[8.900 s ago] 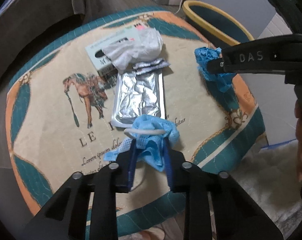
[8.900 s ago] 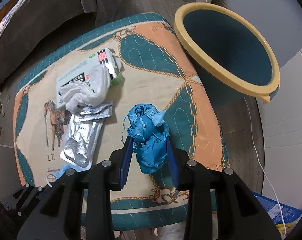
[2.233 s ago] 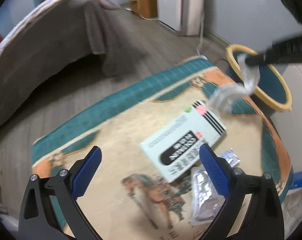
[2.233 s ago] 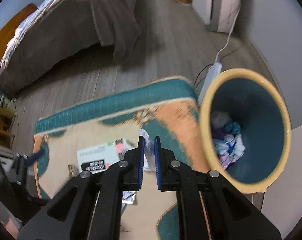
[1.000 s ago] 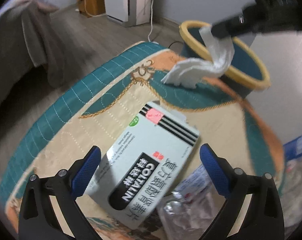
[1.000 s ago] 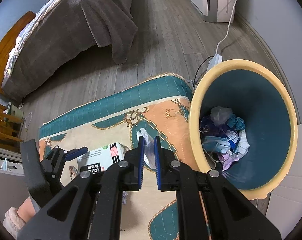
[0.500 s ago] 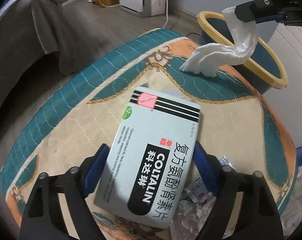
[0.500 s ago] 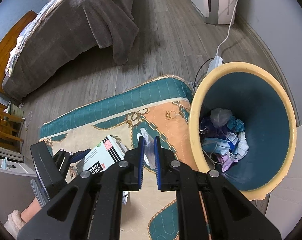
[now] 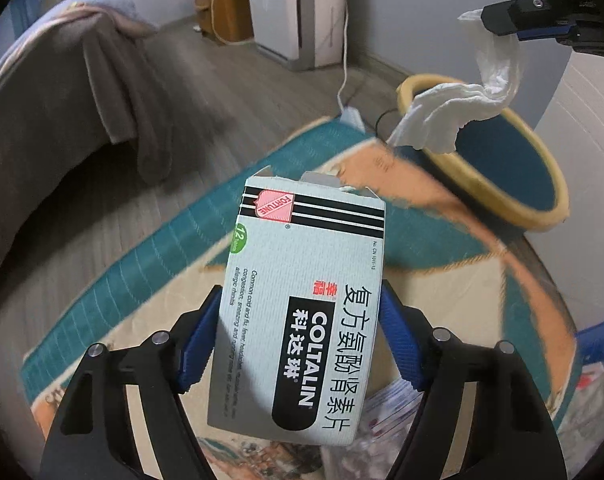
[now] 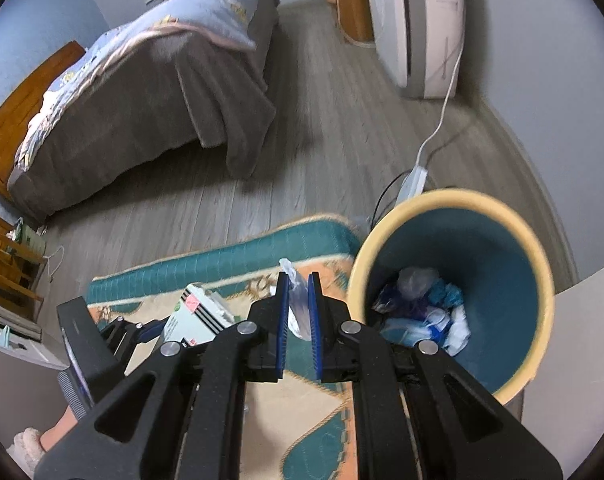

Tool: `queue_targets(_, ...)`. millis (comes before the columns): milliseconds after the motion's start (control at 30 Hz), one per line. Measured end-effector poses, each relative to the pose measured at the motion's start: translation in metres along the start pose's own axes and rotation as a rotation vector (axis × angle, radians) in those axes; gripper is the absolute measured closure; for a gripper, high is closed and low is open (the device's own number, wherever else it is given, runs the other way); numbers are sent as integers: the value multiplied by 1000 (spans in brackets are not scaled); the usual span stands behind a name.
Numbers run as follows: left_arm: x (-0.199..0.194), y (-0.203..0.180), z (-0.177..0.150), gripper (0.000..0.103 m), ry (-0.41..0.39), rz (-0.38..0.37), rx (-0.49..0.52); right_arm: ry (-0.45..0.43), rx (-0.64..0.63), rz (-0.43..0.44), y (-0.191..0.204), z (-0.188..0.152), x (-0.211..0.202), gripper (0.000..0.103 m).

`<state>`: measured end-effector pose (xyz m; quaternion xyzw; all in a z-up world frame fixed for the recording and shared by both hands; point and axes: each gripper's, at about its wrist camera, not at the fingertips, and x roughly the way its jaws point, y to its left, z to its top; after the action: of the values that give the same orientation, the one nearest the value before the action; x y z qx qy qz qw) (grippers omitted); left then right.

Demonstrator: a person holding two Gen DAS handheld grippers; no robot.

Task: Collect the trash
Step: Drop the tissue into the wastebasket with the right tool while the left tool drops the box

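While the right claw [image 10: 299,312] is clenched on the crumpled white tissue [image 9: 454,114], which hangs just over the near rim of the round teal bin with the yellow lip [image 10: 454,208], we judge the job is to carry it fully above the bin's mouth before letting go, so it falls onto the trash inside. The left claw [image 9: 299,344] is closing its jaws on the pale green cardboard medicine box [image 9: 302,304], held near the bin above the teal and cream quilted table [image 9: 141,280]; we want that grip firm and the box upright on the way to the bin.
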<state>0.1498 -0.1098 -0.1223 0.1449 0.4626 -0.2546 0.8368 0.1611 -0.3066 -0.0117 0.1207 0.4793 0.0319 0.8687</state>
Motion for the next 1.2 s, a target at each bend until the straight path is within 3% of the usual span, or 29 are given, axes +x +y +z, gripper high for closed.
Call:
queue_targets(133, -2, -7, -3, 28, -29, -13, 1, -52, 40, -17, -24, 8, -17, 94)
queue_targets(300, -14, -42, 19, 28, -73, -40, 48, -101, 114, -68, -65, 14, -30, 94)
queue_targets(567, -12, -82, 40, 28, -58, -70, 78, 10, 203, -96, -114, -1, 1, 94)
queue_targets(733, 2, -115, 59, 28, -35, -96, 116, -3, 310, -116, -150, -7, -5, 94)
queue_targets(867, 21, -141, 81, 28, -4, -76, 160, -25, 384, -149, -171, -10, -11, 94)
queue_targets(1033, 32, -157, 111, 27, -20, -82, 166, -53, 478, -172, -194, -15, -18, 93)
queue_targets(1133, 32, -162, 122, 23, -47, -70, 172, -75, 518, -195, -202, -17, -21, 86)
queue_targets(1200, 29, -163, 128, 12, -75, -73, 164, -88, 540, -206, -207, -19, -23, 65)
